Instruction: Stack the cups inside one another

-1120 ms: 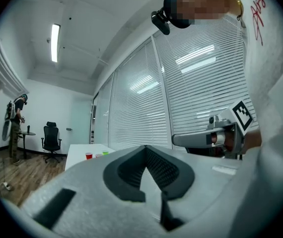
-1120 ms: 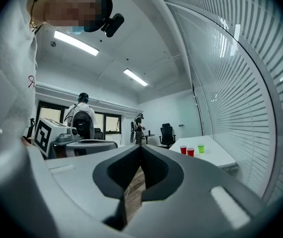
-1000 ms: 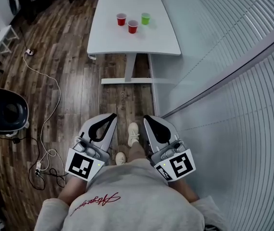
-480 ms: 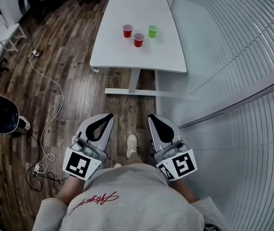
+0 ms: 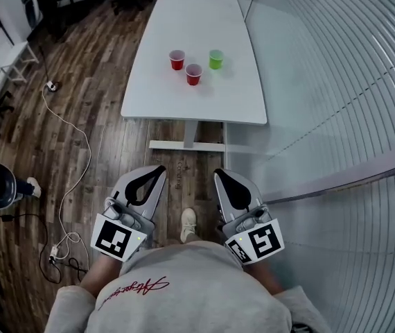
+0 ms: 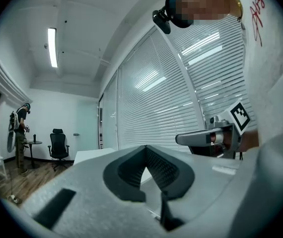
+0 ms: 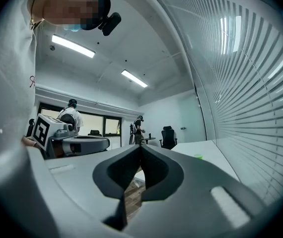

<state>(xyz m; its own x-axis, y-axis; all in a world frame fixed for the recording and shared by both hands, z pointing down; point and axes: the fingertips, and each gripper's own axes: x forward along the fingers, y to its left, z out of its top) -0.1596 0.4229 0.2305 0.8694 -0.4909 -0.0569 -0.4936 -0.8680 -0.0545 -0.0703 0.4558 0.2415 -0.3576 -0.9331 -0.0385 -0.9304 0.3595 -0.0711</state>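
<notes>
Two grippers point level ahead of the person, each with its jaws pressed fully together and nothing between them. The left gripper (image 5: 157, 171) and the right gripper (image 5: 218, 175) sit side by side, apart, above the wooden floor (image 5: 100, 116). Just behind the jaw tips, between the two, one shoe (image 5: 188, 224) shows on the boards. Well ahead of both tips stands a white table (image 5: 183, 99) bearing three cups, none stacked. A red cup (image 5: 177, 60) has a second red cup (image 5: 193, 74) just beside it, nearer the jaws, and a green cup (image 5: 215, 59) is on the right gripper's side. All three seem to stand upright, mouths up, though they are small at this range. Slatted blinds (image 5: 336, 82) run along outside the right gripper. A white cable (image 5: 87, 144) trails over the floor outside the left.
</notes>
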